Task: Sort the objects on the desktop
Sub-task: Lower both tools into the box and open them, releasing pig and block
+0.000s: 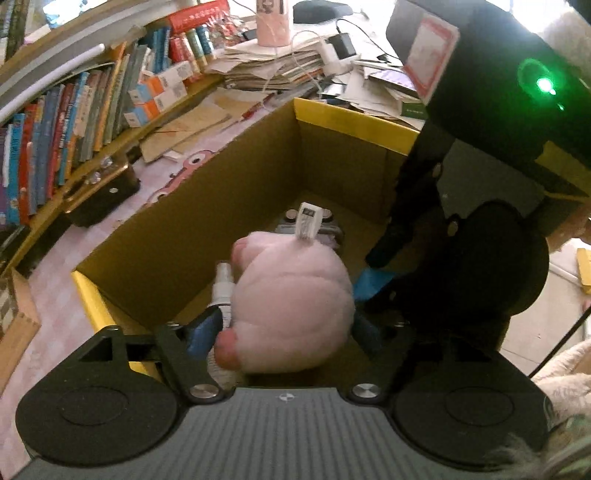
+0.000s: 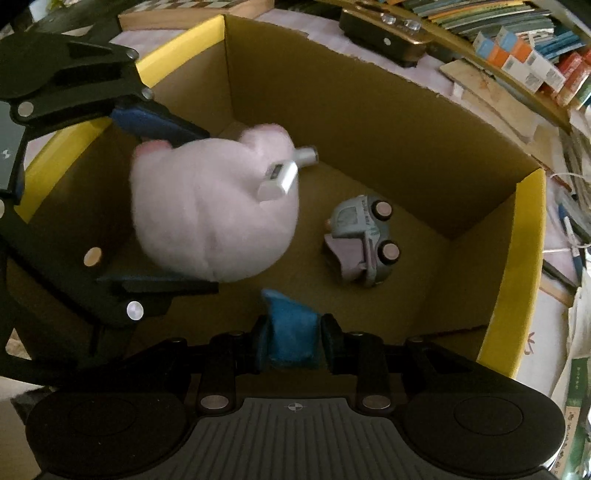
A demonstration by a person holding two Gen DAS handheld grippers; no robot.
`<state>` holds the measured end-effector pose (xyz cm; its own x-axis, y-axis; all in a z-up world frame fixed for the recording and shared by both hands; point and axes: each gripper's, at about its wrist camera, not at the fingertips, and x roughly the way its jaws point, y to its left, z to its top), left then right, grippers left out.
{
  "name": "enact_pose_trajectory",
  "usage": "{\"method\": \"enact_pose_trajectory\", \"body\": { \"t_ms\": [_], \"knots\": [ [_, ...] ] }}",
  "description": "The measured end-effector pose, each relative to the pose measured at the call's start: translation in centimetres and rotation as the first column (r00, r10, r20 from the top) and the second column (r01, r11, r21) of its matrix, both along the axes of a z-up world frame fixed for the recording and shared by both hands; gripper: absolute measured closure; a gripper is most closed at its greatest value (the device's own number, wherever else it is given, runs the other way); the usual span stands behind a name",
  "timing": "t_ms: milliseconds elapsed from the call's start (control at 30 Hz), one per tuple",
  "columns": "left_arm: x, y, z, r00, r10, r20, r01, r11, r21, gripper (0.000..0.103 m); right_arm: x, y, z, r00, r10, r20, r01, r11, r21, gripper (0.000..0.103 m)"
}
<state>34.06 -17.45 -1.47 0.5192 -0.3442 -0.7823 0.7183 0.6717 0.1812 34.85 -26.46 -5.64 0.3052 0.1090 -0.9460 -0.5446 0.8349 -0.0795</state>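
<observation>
An open cardboard box (image 1: pixel 354 118) with yellow rims (image 2: pixel 524 258) fills both views. Over its floor is a pink plush toy (image 1: pixel 291 302) with a white tag (image 2: pixel 277 181). The plush (image 2: pixel 214 214) sits between the blue-padded fingers of my left gripper (image 1: pixel 284 325), which stand apart from it, open. My right gripper (image 2: pixel 295 332) points steeply down into the box, shut on a small blue soft thing (image 2: pixel 291 328), also seen from the left wrist (image 1: pixel 373 280). A grey toy car (image 2: pixel 365 240) lies on its side on the box floor. A white spray bottle (image 1: pixel 223 284) lies beside the plush.
A shelf of upright books (image 1: pixel 55 140) runs along the left of the pink desk. A black case with a gold top (image 1: pixel 103 192) stands near the box. Behind the box lie a stack of papers (image 1: pixel 269 62), a charger and a pink cup (image 1: pixel 273 22).
</observation>
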Motion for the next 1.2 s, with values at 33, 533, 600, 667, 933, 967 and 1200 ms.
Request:
{"method": "enact_pose_trajectory", "body": {
  "t_ms": [33,533,600,667,933,967,1200],
  "knots": [
    [0.0,0.0,0.1,1.000,0.007,0.008,-0.007,1.000,0.000,0.023,0.0,-0.1,0.2,1.000,-0.013,0.016,0.014,1.000,-0.002,0.061],
    [-4.4,4.2,4.8,0.978,0.144,0.153,-0.109,0.970,-0.216,0.003,-4.1,-1.1,4.3,0.941,-0.209,0.266,0.178,0.974,0.138,0.029],
    [-5.3,4.9,5.5,0.971,0.168,0.169,-0.123,0.961,-0.249,0.003,-4.7,-1.5,5.0,0.922,-0.252,0.295,0.211,0.964,0.164,0.027],
    [-6.3,5.6,6.1,0.963,0.193,0.188,-0.135,0.950,-0.282,0.002,-5.9,-1.8,5.8,0.898,-0.289,0.333,0.237,0.953,0.187,0.026],
    [-9.8,8.0,7.7,0.934,0.271,0.232,-0.171,0.911,-0.376,0.000,-10.2,-2.0,7.6,0.818,-0.390,0.423,0.302,0.917,0.261,0.024],
    [-10.3,8.3,7.8,0.932,0.277,0.234,-0.174,0.907,-0.383,0.000,-10.6,-2.0,7.8,0.808,-0.403,0.431,0.310,0.911,0.271,0.024],
    [-13.4,10.0,7.6,0.921,0.308,0.238,-0.191,0.891,-0.412,0.000,-14.6,-1.9,8.5,0.718,-0.500,0.485,0.375,0.864,0.335,0.020]
  ]
}}
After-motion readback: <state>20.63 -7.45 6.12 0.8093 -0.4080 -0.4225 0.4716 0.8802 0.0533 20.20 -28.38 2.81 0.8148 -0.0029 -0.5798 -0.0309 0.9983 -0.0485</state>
